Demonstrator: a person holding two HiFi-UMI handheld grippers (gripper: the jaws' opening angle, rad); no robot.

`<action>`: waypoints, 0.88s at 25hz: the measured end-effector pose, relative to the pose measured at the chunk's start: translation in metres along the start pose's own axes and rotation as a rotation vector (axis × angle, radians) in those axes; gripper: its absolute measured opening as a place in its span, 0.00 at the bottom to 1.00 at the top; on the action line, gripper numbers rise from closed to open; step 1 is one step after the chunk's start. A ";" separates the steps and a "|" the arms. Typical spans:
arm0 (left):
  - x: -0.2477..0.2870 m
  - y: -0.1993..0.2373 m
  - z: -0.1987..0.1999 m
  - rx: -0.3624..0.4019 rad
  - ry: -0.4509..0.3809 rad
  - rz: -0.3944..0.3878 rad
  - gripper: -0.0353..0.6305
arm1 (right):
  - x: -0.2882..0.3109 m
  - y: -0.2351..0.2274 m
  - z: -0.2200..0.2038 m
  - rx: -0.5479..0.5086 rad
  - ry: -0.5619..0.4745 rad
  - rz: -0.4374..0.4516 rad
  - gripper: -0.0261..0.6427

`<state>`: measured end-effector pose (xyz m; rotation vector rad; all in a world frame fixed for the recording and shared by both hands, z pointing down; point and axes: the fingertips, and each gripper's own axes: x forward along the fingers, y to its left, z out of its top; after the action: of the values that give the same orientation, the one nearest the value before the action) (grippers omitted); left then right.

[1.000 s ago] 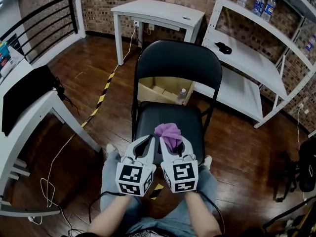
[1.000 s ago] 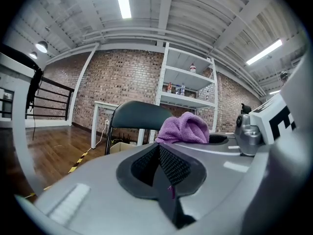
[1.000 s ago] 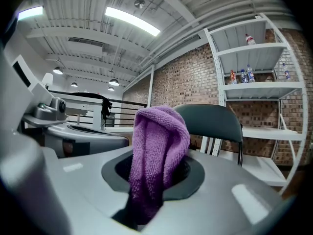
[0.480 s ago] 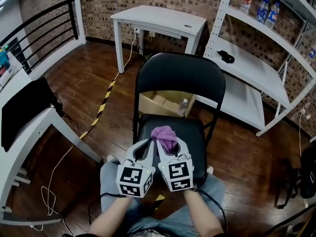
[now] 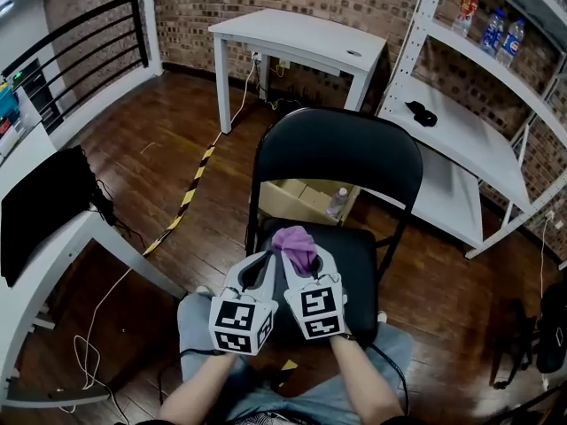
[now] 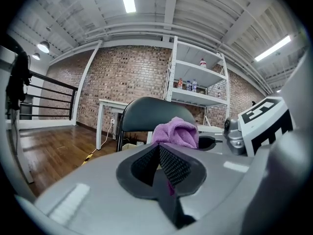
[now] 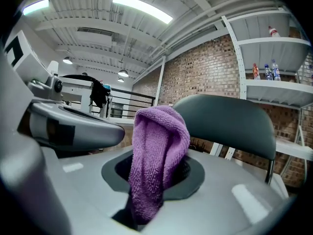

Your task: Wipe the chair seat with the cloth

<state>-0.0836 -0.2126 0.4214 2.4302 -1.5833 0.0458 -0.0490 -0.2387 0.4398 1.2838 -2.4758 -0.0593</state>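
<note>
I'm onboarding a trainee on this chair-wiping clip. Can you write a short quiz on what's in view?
1. True or false: the right gripper is shut on the purple cloth.
2. What sits on the floor behind the chair? A a cardboard box; B a bucket; C a broom.
3. Fill in: the bottles at upper right stand on a white ___.
Key: 1 true; 2 A; 3 shelf.

The cloth (image 5: 295, 242) disappears at its lower end between the right gripper (image 5: 304, 259)'s jaws. The chair seat (image 5: 354, 259) is hidden at its front beneath that gripper and the left gripper (image 5: 262, 259).
</note>
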 end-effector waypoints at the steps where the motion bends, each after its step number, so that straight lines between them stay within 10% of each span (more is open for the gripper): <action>1: 0.002 0.004 0.000 -0.002 0.000 0.004 0.06 | 0.005 0.000 -0.001 -0.006 0.004 0.004 0.17; 10: 0.012 0.023 -0.003 -0.012 0.014 0.022 0.06 | 0.039 -0.002 -0.014 -0.048 0.041 0.029 0.17; 22: 0.017 0.050 -0.006 -0.028 0.037 0.033 0.06 | 0.133 -0.019 -0.085 -0.414 0.276 0.101 0.17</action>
<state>-0.1207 -0.2459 0.4394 2.3684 -1.5974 0.0726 -0.0763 -0.3457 0.5538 0.9230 -2.1427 -0.3280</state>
